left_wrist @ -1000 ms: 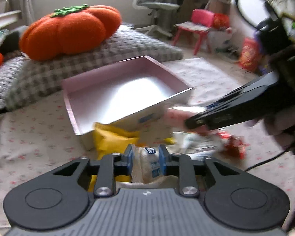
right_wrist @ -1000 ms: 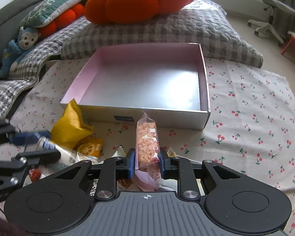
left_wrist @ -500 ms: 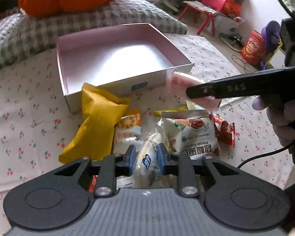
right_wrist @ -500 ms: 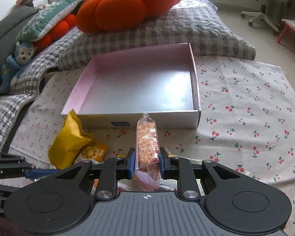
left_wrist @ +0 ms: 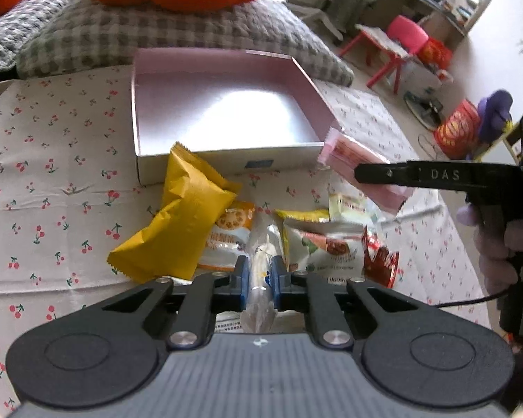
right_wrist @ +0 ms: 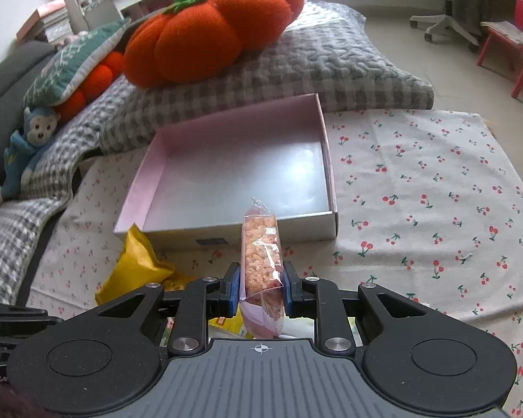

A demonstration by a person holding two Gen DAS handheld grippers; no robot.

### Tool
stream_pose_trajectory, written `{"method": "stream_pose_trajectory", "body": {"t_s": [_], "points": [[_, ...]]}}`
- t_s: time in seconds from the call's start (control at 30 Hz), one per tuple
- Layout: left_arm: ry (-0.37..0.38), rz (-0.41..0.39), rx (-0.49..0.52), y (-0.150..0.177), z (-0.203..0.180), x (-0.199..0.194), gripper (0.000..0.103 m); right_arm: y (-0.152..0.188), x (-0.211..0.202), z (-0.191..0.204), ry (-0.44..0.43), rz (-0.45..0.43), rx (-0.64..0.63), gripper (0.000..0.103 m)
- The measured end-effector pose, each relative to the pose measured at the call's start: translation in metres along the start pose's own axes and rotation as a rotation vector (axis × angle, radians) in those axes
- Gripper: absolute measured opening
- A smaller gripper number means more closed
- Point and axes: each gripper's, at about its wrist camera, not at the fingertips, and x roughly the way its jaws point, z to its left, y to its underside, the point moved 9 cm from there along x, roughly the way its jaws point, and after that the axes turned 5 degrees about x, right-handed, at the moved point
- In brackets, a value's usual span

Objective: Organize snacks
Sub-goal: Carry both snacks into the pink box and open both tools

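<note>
The right gripper (right_wrist: pixel 260 287) is clamping an upright pink snack packet (right_wrist: pixel 261 261) just short of the empty box (right_wrist: pixel 326 160) ahead, while the left gripper (left_wrist: pixel 258 277) is pinching a clear packet (left_wrist: pixel 259 278) over the pile.

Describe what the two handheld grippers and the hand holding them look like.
Both grippers, left gripper and right gripper, are matte black with ribbed grey bodies, blue finger pads and silver screws. The right one reads "DAS", trails a black cable, and is held by a pale-gloved hand.
</note>
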Motion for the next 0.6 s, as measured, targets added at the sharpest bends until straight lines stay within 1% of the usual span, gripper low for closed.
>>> {"method": "stream_pose_trajectory", "body": {"t_s": [0.13,0.2,0.27,0.43,0.6], "points": [[-0.005,-0.039,-0.006,-0.008,-0.002,-0.007,0.008,-0.005,-0.006,-0.001,-0.01,-0.017,0.016,0.022],[-0.007,-0.064,-0.017,-0.013,-0.002,-0.012,0.005,-0.008,-0.009,-0.001,-0.019,-0.026,0.025,0.022],[-0.007,-0.084,-0.037,-0.018,0.001,-0.014,0.004,-0.011,-0.011,-0.001,-0.024,-0.032,0.034,0.022],[-0.011,-0.081,-0.045,-0.015,-0.002,-0.013,0.003,-0.01,-0.011,0.002,-0.031,-0.026,0.049,0.022],[-0.034,-0.15,-0.047,-0.028,-0.004,-0.024,0.003,-0.011,-0.013,0.008,-0.042,-0.03,0.032,0.022]]}}
